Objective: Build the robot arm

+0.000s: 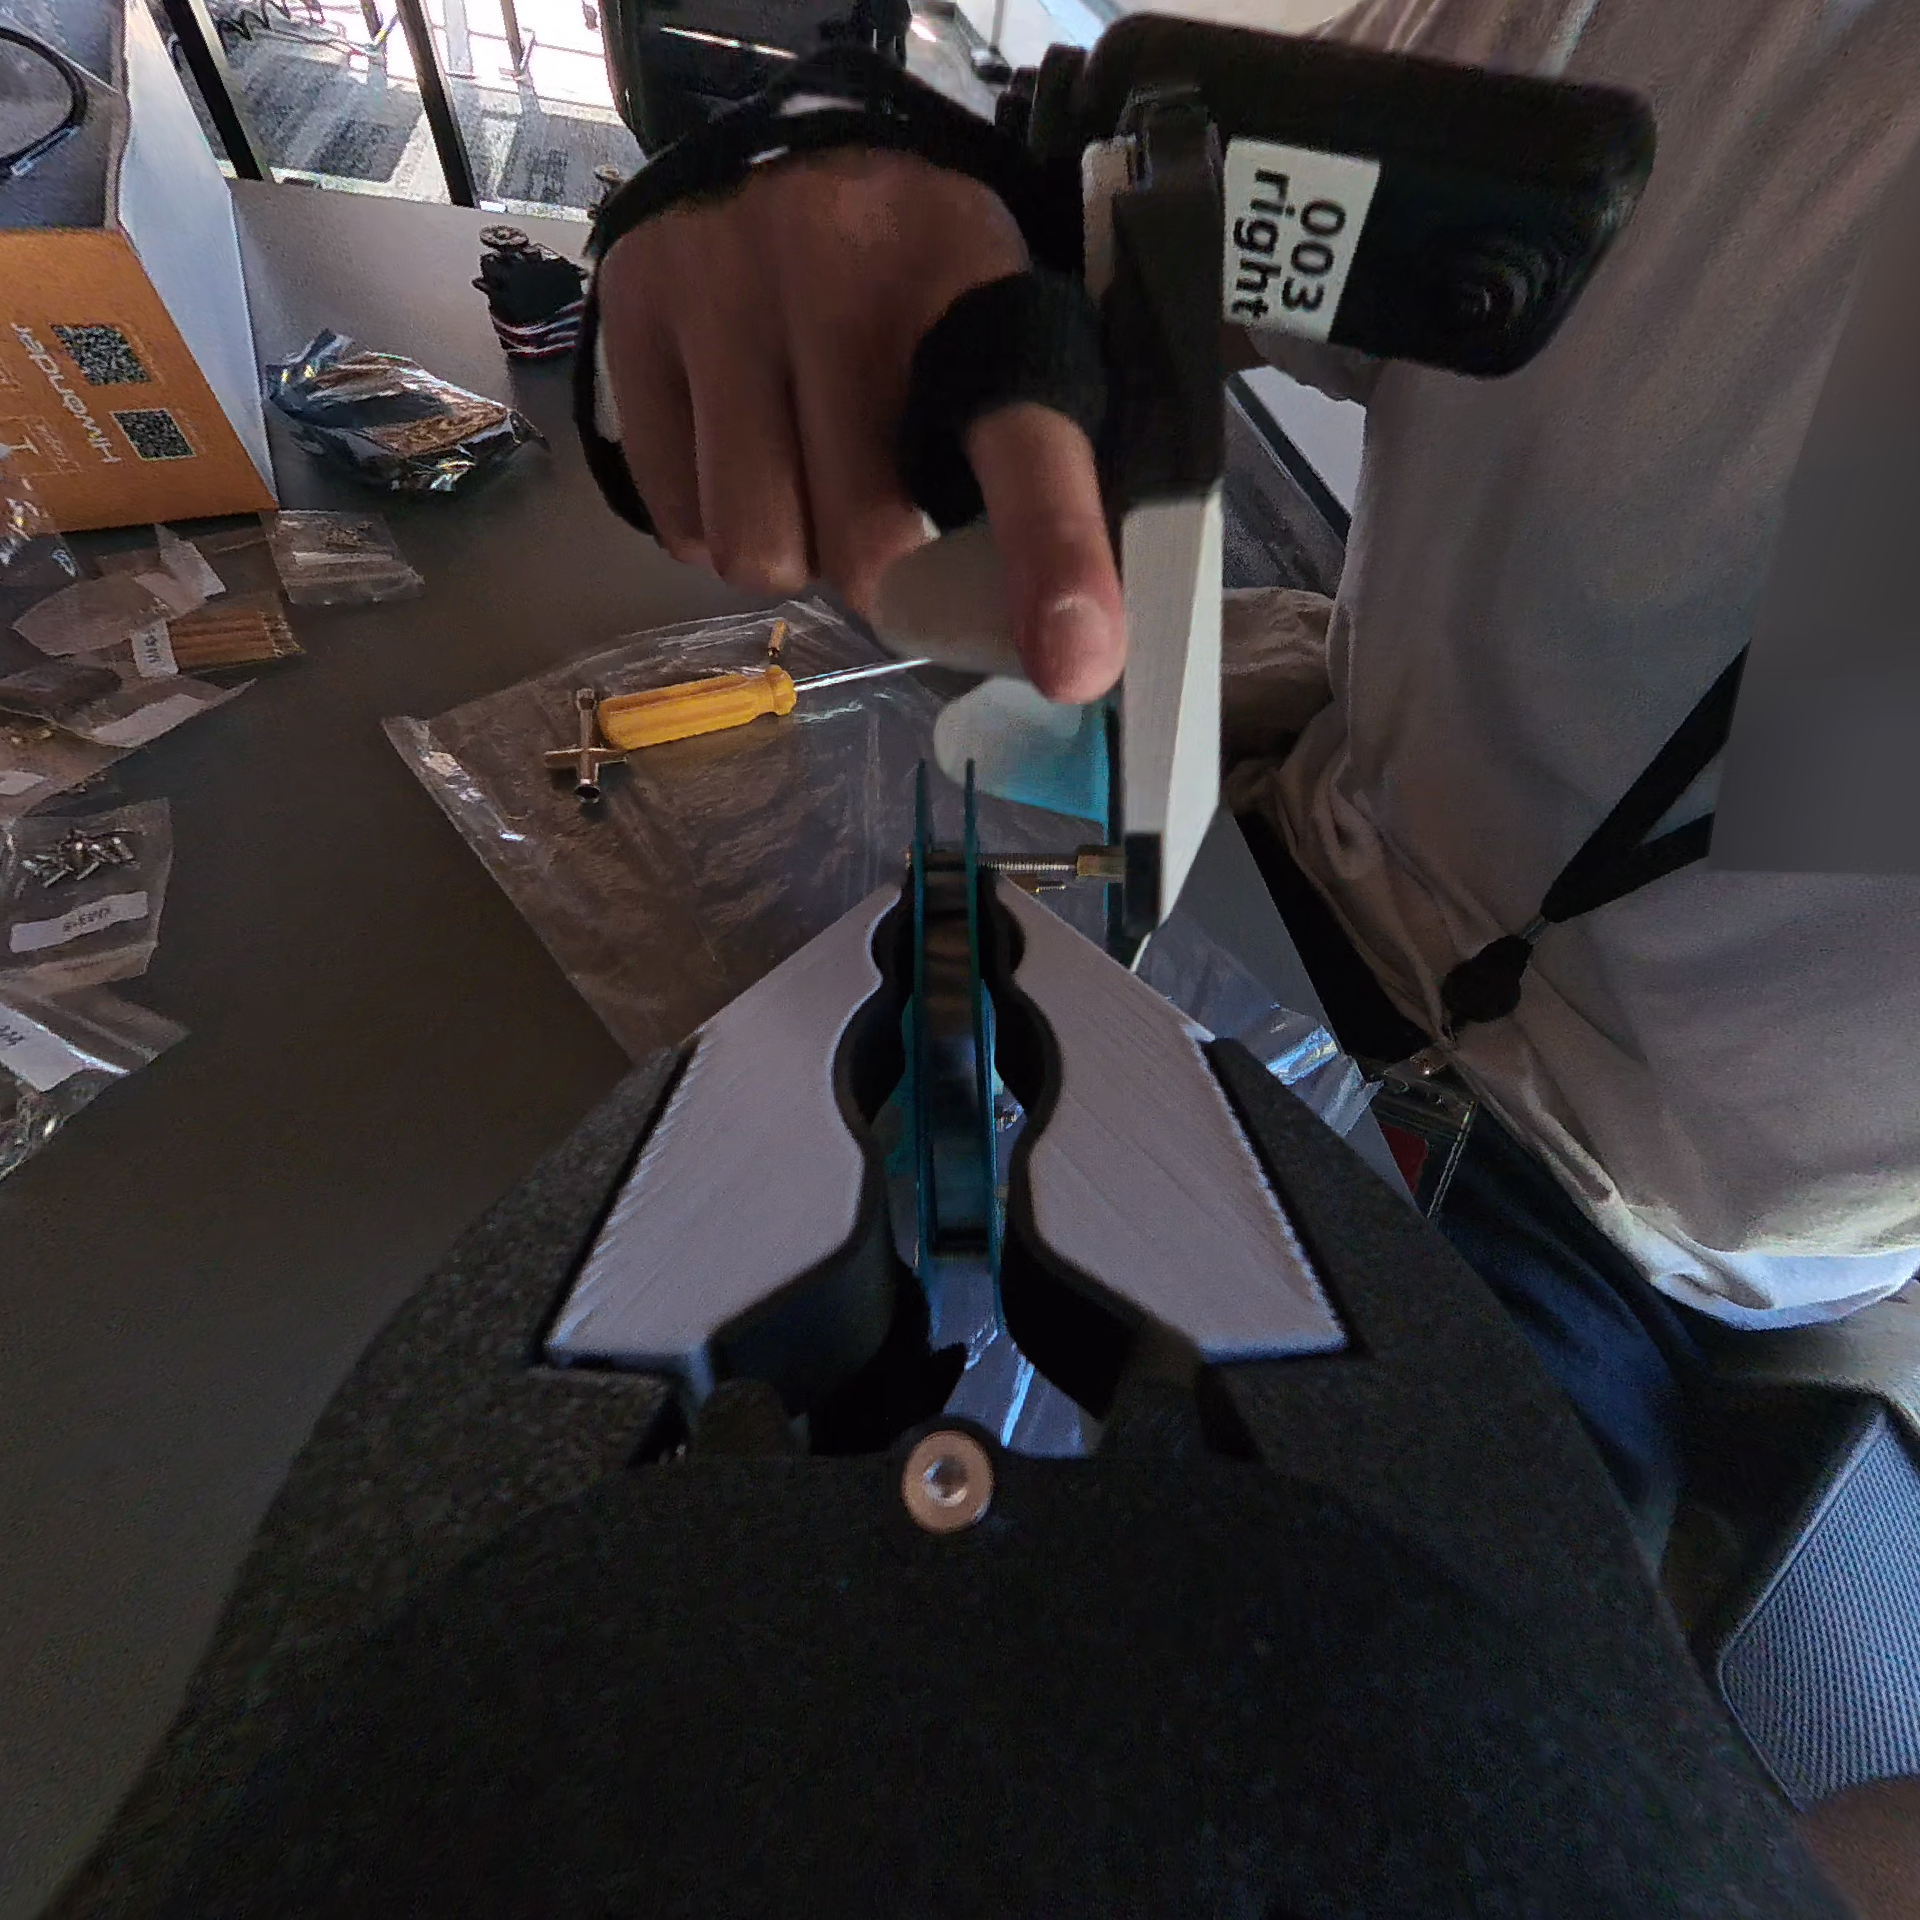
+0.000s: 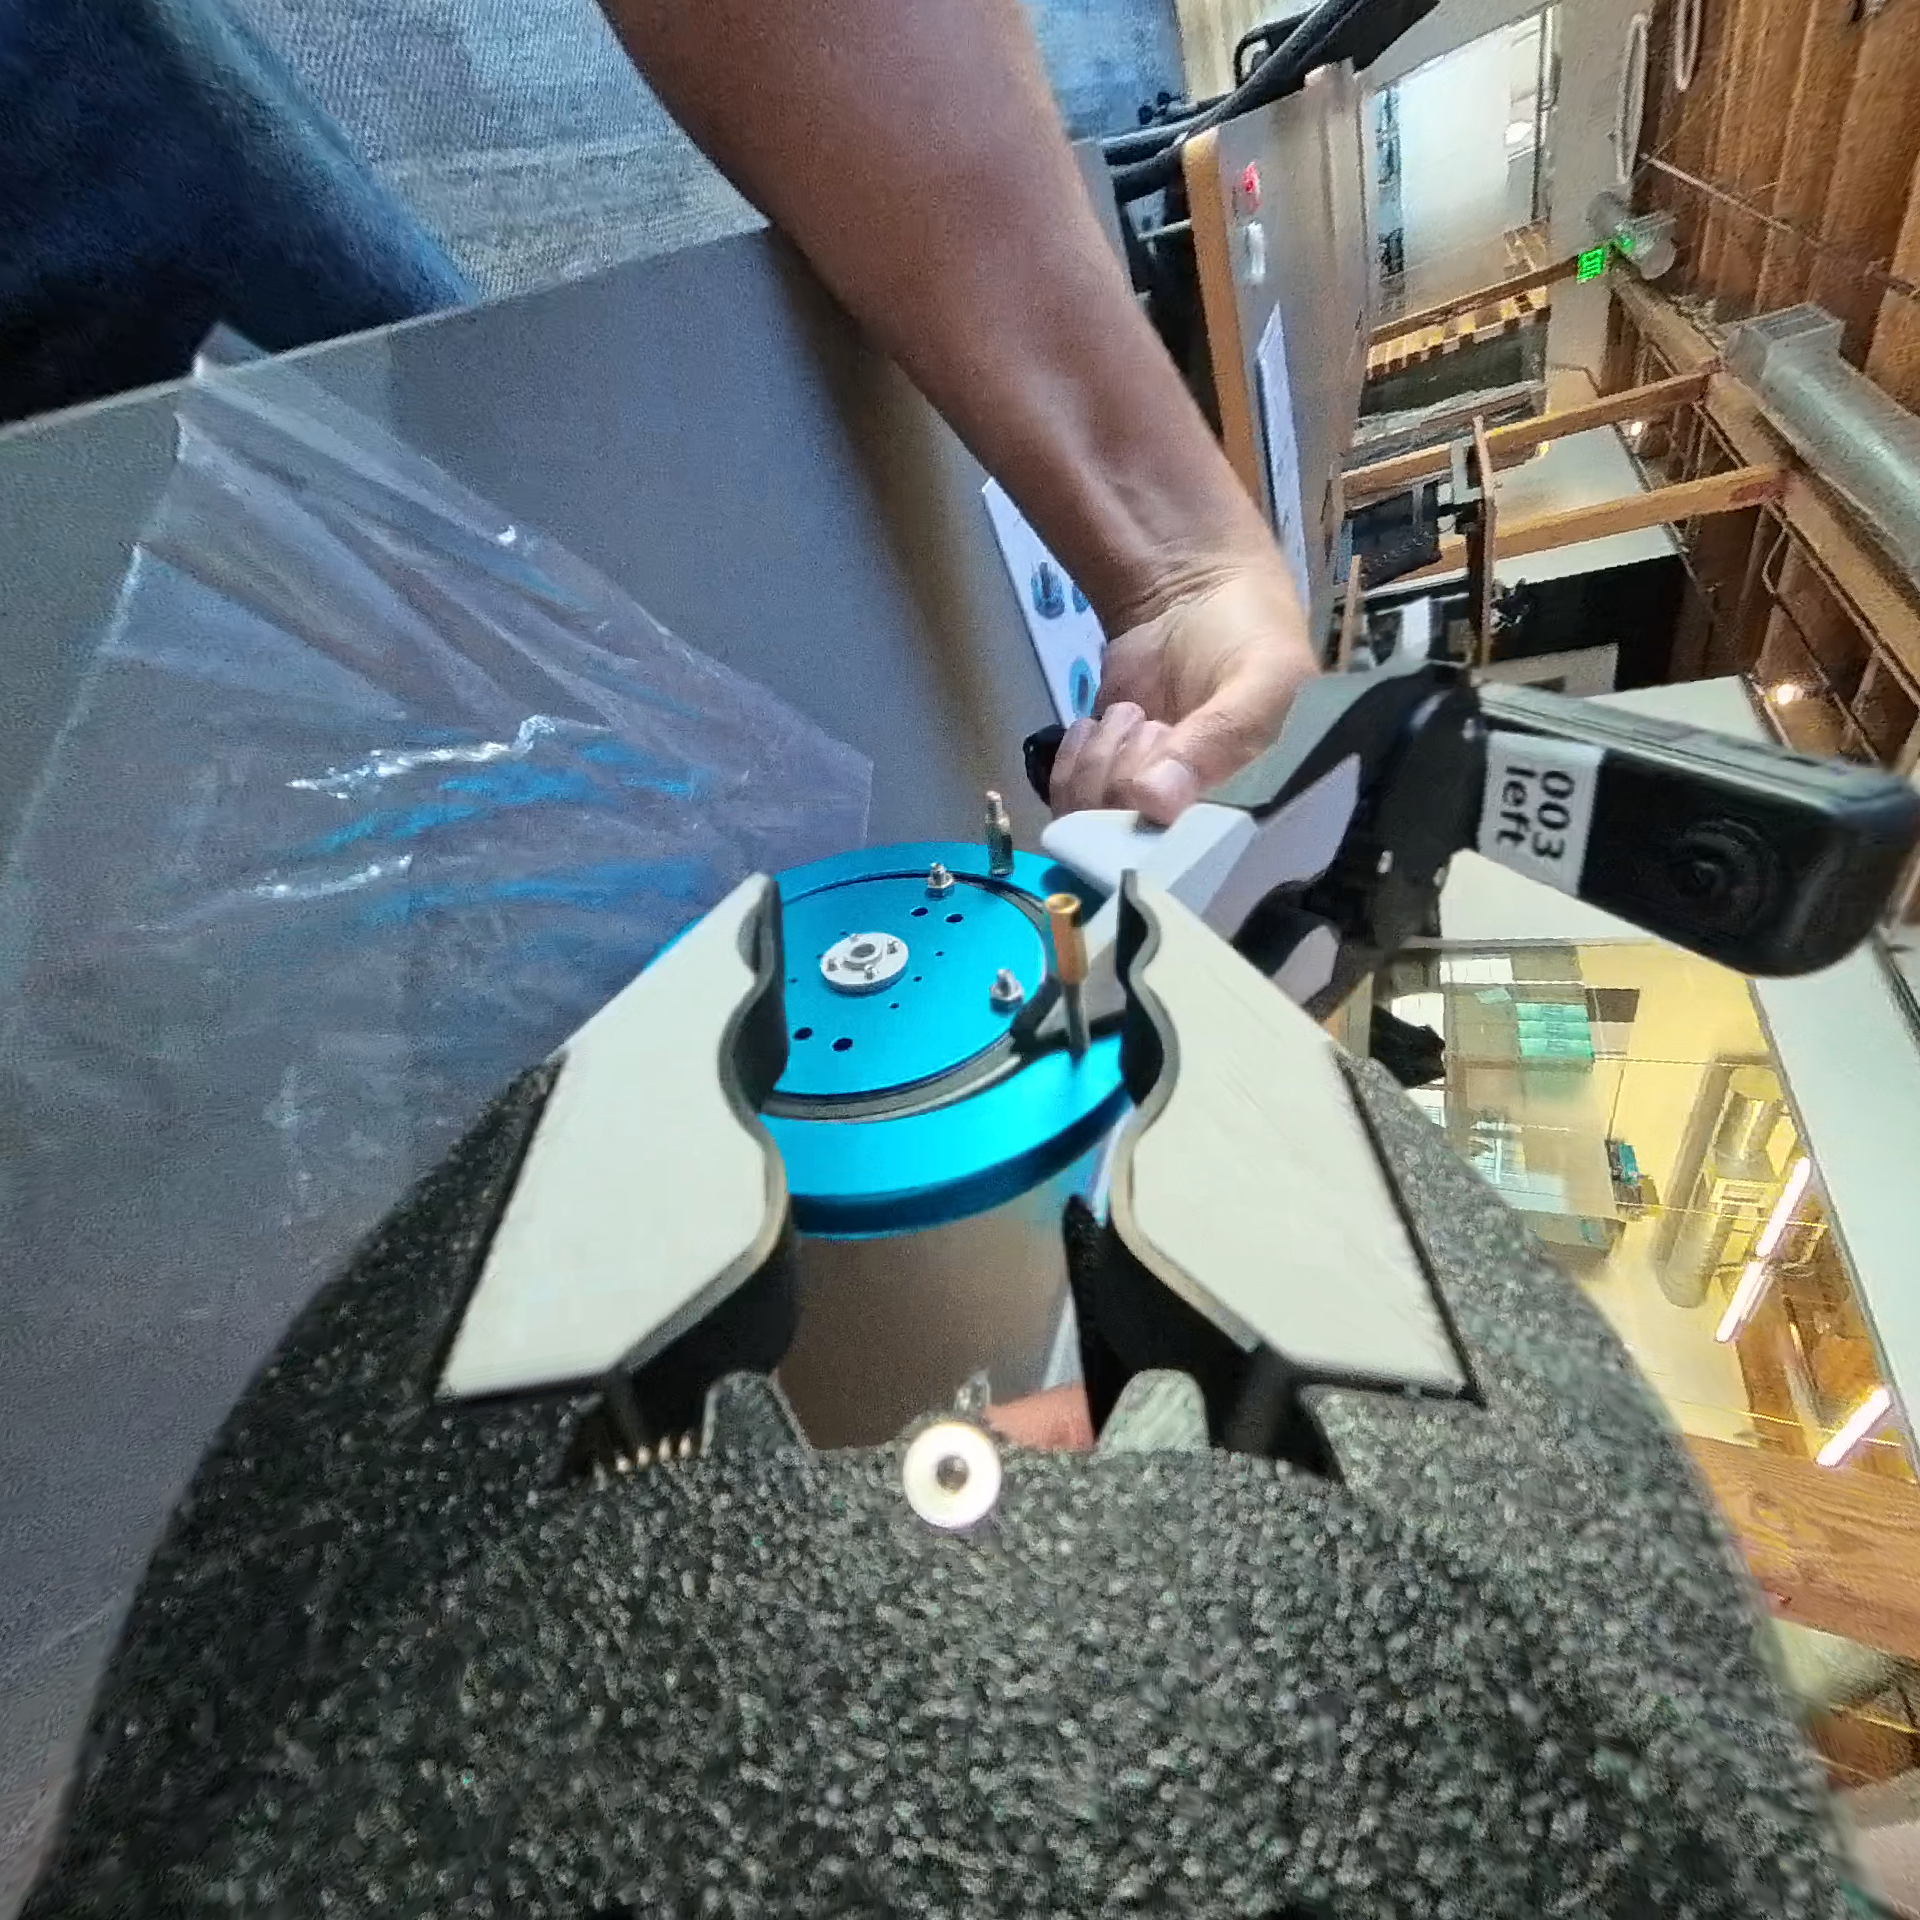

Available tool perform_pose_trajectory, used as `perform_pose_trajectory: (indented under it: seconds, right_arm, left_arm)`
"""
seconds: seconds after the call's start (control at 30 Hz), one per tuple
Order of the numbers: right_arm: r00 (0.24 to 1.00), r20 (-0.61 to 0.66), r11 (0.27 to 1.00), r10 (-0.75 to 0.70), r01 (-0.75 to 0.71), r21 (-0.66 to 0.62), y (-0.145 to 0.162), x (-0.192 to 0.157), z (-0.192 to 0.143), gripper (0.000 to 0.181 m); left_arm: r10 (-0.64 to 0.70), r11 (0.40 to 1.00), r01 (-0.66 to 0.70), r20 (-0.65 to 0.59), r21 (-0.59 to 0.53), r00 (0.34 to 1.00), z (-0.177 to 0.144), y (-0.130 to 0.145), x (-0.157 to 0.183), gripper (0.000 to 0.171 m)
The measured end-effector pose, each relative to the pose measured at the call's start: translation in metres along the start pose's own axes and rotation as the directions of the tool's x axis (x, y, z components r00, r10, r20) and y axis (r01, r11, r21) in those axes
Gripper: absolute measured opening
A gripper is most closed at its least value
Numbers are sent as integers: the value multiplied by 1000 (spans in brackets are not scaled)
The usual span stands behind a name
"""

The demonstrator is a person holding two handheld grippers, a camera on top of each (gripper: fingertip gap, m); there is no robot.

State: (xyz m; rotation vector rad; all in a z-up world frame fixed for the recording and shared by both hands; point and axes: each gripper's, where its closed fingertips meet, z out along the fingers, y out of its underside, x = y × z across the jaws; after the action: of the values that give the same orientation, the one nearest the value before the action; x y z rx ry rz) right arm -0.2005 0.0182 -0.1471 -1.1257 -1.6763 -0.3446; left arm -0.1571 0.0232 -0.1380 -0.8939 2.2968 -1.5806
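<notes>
— Well, start with the big things: where does it all sit?

— Over a dark table (image 1: pixel 312 1091), above a clear plastic bag (image 1: pixel 675 852) spread flat. The table's near edge runs close by the person's lap, so there is little room on that side. An orange box (image 1: pixel 114 384) and small bags of screws (image 1: pixel 83 873) crowd the far left, with bare table between them and the bag.

— And the blue disc (image 2: pixel 894 1132)?

— It is held off the table, edge-on to the left gripper (image 1: pixel 945 914), whose fingers are clamped across its rim. It looks like metal: stiff, probably with some weight, and smooth enough to slip. I judge the rim the safest hold, since the face carries small studs.

— What about the right gripper (image 2: pixel 948 894)?

— Its fingers stand wide apart either side of the disc's face and grip nothing. A brass post (image 2: pixel 1068 935) rises from the face just beside one finger. Whether they touch I cannot tell.

— Is that post delicate?

— It is thin, on a slim threaded pin, so I would guess that a sideways knock could bend it. A yellow screwdriver (image 1: pixel 696 707) and a cross wrench (image 1: pixel 587 743) lie on the bag, well apart from both grippers.
</notes>
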Motion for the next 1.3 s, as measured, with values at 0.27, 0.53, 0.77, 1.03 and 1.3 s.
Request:
perform_pose_trajectory:
  seconds: [0.27,0.53,0.77,1.03,1.3]
  right_arm:
    - [999,-40,999,26,-24,38,-3,8,-27,43]
    - [999,40,1000,1,0,-19,2,0,-24,28]
    - [996,82,999,29,-27,-21,-2,-3,-4,58]
    - [999,24,999,45,-46,23,-7,16,-33,47]
    - [995,92,998,45,-41,-47,5,1,-18,40]
  left_arm:
    - [8,1000,-8,4,-1,1000,-1,0,1,9]
    - [20,1000,-19,-3,2,1000,0,0,3,9]
    - [16,1000,-16,-3,1,1000,2,-1,3,9]
    - [5,1000,-5,-1,10,1000,0,0,2,9]
    - [10,1000,-10,-3,13,1000,3,-2,2,10]
